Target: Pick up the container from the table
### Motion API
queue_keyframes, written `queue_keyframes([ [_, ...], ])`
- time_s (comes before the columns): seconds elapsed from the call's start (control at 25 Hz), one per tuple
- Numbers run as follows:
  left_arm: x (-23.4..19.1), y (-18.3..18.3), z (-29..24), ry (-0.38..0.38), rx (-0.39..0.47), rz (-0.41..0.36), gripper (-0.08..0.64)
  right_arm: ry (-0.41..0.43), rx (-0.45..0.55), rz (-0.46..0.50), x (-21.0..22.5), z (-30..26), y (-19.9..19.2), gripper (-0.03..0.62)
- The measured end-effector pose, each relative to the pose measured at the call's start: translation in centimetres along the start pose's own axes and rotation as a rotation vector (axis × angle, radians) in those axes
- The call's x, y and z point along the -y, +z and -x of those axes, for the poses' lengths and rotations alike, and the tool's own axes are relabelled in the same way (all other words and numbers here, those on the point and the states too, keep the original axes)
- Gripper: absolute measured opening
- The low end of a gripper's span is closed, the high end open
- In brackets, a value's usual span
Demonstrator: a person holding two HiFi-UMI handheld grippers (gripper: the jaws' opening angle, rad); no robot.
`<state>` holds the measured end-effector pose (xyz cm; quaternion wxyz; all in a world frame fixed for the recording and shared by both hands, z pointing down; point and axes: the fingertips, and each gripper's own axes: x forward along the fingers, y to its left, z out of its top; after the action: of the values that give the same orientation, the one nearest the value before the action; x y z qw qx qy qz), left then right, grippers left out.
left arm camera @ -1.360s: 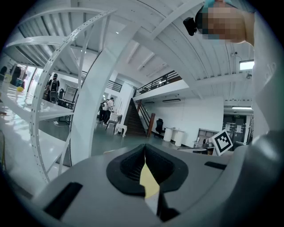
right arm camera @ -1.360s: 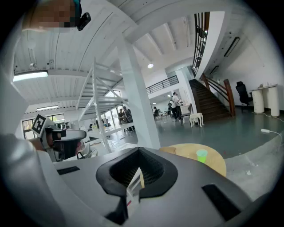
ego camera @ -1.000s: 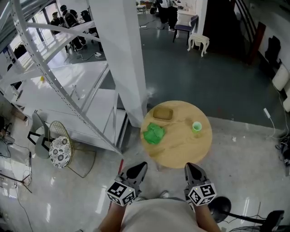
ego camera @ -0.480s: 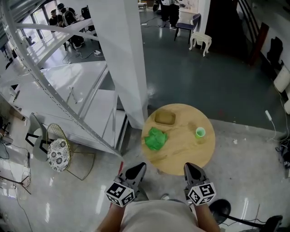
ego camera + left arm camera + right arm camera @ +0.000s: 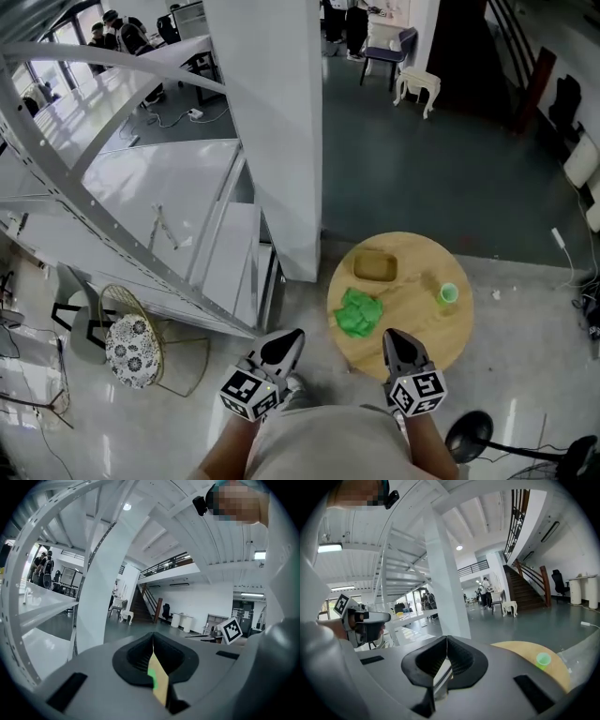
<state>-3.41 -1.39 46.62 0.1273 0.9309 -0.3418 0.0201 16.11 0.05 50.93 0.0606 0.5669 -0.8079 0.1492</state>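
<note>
Down in front of me, my left gripper and right gripper both have jaws pressed together on nothing, by the round table's near edge, the brown container sitting farther on it, past a green cloth.

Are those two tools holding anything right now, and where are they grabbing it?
Nothing is held. The left tool and the right tool each have their jaws shut together with nothing between them.

Holding out left gripper and right gripper, side by side.
Pointing both toward the far side, tipped slightly down, jaws closed tight on nothing, marker cubes facing up, forearms close by the torso.
</note>
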Motion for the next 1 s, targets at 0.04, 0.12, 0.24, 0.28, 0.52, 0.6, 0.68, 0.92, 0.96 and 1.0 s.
queue_keyframes([
  [0.04, -1.3, 0.2, 0.3, -0.007, -0.005, -0.004, 0.017, -0.009, -0.002, 0.002, -0.6, -1.2, 0.1, 0.025],
  [0.12, -3.5, 0.4, 1.0, -0.016, -0.016, -0.009, 0.017, -0.02, -0.01, 0.006, -1.9, -3.6, 0.0, 0.026],
  [0.24, -6.2, 0.3, 2.0, -0.019, -0.038, -0.01, 0.017, -0.026, -0.034, 0.019, -3.0, -6.7, -0.5, 0.026],
  [0.28, -6.9, 0.1, 2.3, -0.017, -0.048, -0.007, 0.017, -0.032, -0.047, 0.029, -3.1, -7.7, -0.7, 0.026],
  [0.52, -9.5, -0.5, 3.5, 0.022, -0.08, 0.016, 0.017, -0.066, -0.141, 0.083, -1.5, -12.5, -2.4, 0.029],
  [0.6, -10.2, -0.6, 3.6, 0.049, -0.087, 0.025, 0.017, -0.065, -0.178, 0.099, -0.5, -14.2, -3.2, 0.039],
  [0.68, -10.9, -0.6, 3.6, 0.082, -0.091, 0.035, 0.017, -0.06, -0.225, 0.129, 0.6, -16.0, -4.1, 0.06],
  [0.92, -12.4, -0.6, 2.6, 0.173, -0.109, 0.072, 0.017, -0.064, -0.353, 0.17, 5.3, -20.5, -7.5, 0.101],
  [0.96, -12.6, -0.6, 2.5, 0.19, -0.111, 0.077, 0.017, -0.064, -0.37, 0.171, 6.0, -21.1, -8.0, 0.109],
  [1.0, -12.8, -0.6, 2.4, 0.209, -0.114, 0.082, 0.017, -0.062, -0.389, 0.175, 6.6, -21.8, -8.6, 0.117],
])
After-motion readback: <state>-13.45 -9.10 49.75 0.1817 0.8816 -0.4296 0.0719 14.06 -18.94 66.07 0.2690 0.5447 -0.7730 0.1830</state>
